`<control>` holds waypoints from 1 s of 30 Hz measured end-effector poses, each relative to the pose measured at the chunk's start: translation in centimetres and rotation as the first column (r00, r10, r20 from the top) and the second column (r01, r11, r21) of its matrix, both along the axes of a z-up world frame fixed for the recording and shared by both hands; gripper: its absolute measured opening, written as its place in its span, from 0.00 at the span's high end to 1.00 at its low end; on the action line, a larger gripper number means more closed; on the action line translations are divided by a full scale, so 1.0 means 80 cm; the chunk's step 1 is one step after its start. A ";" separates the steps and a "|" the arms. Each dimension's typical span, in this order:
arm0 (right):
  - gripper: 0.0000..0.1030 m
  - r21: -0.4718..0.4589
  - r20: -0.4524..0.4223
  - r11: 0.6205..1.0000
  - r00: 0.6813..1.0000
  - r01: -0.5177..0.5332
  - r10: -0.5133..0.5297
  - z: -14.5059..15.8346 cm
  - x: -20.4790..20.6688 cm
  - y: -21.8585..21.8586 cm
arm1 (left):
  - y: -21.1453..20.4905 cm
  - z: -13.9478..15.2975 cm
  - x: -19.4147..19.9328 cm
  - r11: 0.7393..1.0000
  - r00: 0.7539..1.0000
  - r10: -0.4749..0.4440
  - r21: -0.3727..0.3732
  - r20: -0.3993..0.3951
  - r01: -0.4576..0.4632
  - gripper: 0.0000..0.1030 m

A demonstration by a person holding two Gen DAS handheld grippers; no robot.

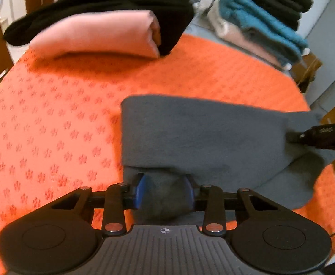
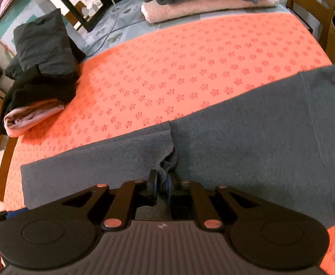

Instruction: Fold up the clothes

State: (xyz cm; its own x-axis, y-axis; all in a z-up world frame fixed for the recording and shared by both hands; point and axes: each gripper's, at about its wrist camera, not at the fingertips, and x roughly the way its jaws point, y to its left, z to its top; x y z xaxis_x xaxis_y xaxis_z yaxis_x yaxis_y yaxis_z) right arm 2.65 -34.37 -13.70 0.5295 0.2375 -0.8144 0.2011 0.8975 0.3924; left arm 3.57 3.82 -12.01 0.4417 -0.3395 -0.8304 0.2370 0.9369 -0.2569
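Both tongs, left [image 1: 165, 193] and right [image 2: 161, 184], clenched on grey garment [image 1: 204, 133]; folded stacks [image 2: 204, 2] beyond.

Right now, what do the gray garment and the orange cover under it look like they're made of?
The gray garment looks like soft, matte knit, perhaps fleece or brushed cotton: fuzzy surface, no sheen, and it bunches between the left hand-held gripper pads. The orange cover looks like a woven or waffle-textured fabric with a repeating flower pattern pressed or woven in. Exact fibres can't be told.
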 end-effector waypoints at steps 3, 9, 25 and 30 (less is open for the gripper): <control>0.77 -0.110 0.039 0.992 0.998 -0.053 0.058 0.024 -0.007 0.012 | 0.010 0.023 -0.001 0.996 0.998 0.046 -0.072 0.045 -0.043 0.64; 0.73 -0.253 0.113 0.957 0.978 -0.141 0.174 0.056 -0.012 0.046 | -0.004 0.039 0.007 0.998 0.993 -0.004 -0.063 0.122 0.012 0.64; 0.67 -0.211 0.125 0.977 0.992 0.007 0.020 0.062 -0.035 0.019 | -0.021 0.007 0.024 0.999 0.999 -0.033 0.023 0.036 0.032 0.66; 0.58 -0.208 0.137 0.955 0.973 0.212 -0.187 0.072 -0.092 -0.049 | -0.022 0.025 0.015 0.999 0.999 -0.036 -0.005 0.032 0.036 0.66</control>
